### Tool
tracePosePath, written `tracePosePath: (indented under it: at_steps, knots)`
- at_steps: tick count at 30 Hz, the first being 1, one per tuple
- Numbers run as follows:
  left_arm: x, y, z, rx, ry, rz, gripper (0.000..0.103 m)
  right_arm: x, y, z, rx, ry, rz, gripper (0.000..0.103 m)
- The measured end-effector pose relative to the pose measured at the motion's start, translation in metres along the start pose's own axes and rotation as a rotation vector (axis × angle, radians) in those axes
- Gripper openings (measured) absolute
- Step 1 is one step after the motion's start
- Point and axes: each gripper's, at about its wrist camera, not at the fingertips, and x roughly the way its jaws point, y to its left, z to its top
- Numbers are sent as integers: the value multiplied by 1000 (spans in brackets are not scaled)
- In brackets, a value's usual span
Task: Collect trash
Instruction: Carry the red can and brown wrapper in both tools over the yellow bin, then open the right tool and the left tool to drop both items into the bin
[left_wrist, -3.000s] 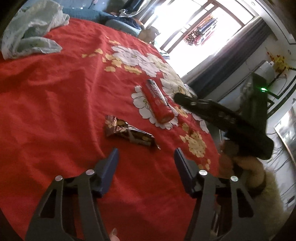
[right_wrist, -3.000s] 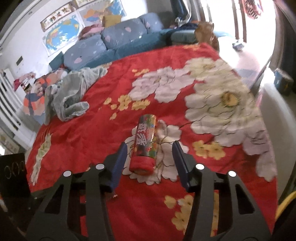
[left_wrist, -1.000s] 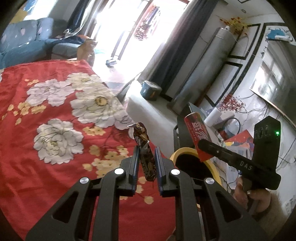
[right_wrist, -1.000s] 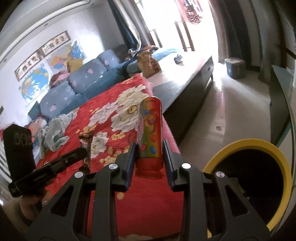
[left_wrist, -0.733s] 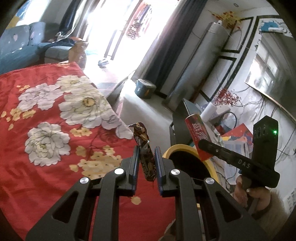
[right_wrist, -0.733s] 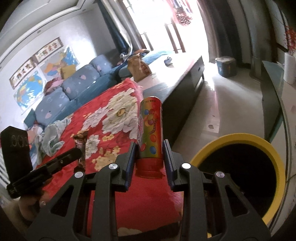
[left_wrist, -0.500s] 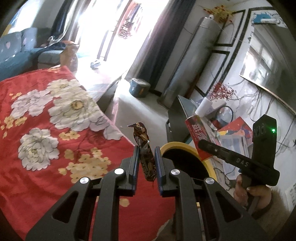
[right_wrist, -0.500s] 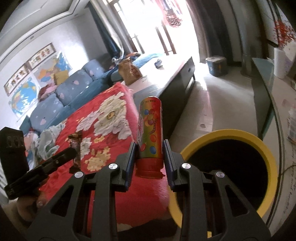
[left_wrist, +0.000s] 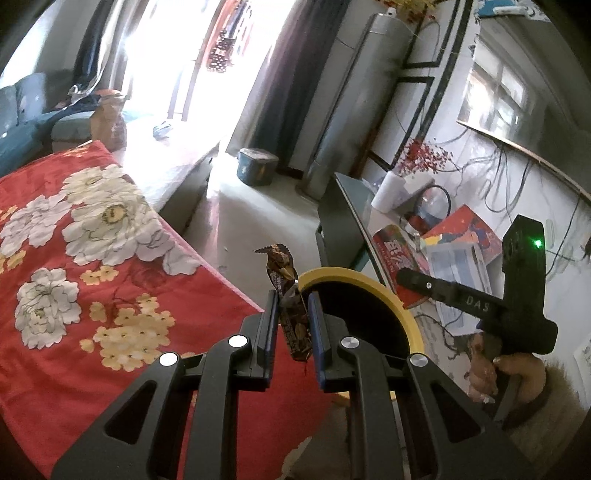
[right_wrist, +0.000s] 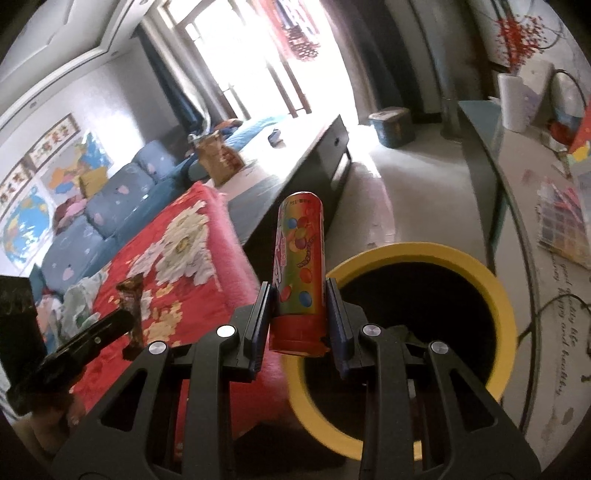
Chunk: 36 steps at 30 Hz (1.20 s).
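My left gripper (left_wrist: 291, 308) is shut on a brown snack wrapper (left_wrist: 286, 291) that stands upright between its pads, just left of the yellow-rimmed black bin (left_wrist: 369, 286). My right gripper (right_wrist: 298, 301) is shut on a red candy tube (right_wrist: 301, 258) with coloured dots, held upright at the near-left rim of the same bin (right_wrist: 480, 266). In the left wrist view the tube (left_wrist: 397, 254) shows beyond the bin's rim, in the right gripper (left_wrist: 410, 277). In the right wrist view the wrapper (right_wrist: 133, 299) sits in the left gripper (right_wrist: 127, 317) over the bed.
A bed with a red flowered blanket (left_wrist: 74, 332) lies left of the bin. A glass-topped table (right_wrist: 528, 206) with papers and a paper roll stands to the right. A person's hand in a furry sleeve (left_wrist: 517, 373) holds the right gripper. A low dark bench (right_wrist: 306, 155) lies beyond.
Both grippers have carried their items away from the bed toward the bin. The bin's rim now lies closer under each, and the view has swung to the right.
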Motion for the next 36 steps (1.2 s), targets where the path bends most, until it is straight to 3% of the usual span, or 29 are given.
tracePosePath:
  at_steps: [18,36]
  knots:
    - [42,-54,-15,116,76,-76,16,-8,-57,-12,113,13,-149,23]
    - [93,-81,-34,168,179,-133,16,-2,-89,-28,184,72,-171,23]
